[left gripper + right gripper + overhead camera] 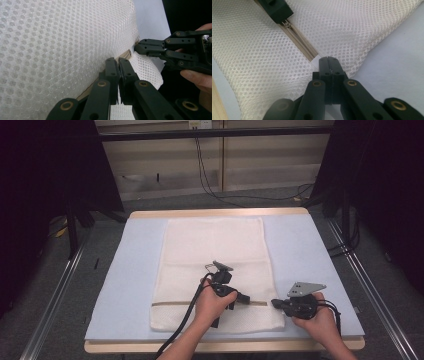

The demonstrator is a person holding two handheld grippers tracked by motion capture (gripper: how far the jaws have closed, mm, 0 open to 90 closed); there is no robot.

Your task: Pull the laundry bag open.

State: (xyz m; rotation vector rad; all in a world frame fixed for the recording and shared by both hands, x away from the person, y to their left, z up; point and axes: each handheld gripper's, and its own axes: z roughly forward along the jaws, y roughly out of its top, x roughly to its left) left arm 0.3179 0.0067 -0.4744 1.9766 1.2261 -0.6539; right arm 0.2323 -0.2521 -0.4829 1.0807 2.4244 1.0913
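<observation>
A white mesh bag [215, 250] lies flat on the blue mat, its beige zipper [170, 303] running across near the front edge. My left gripper [244, 298] is shut on the zipper pull [286, 24], partway along the zipper toward the right. In the left gripper view its jaws [118, 63] are pressed together over the beige tape. My right gripper [274, 303] is shut on the bag's edge at the zipper's right end, jaws closed [328, 60] where the tape [299, 42] stops. The two grippers' tips are a short way apart.
The blue mat [310, 255] covers a wooden table [220, 213]; bare mat lies left and right of the bag. Black frame posts stand at both sides, and cables hang at the back wall. A metal rail [50, 300] runs along the floor at the left.
</observation>
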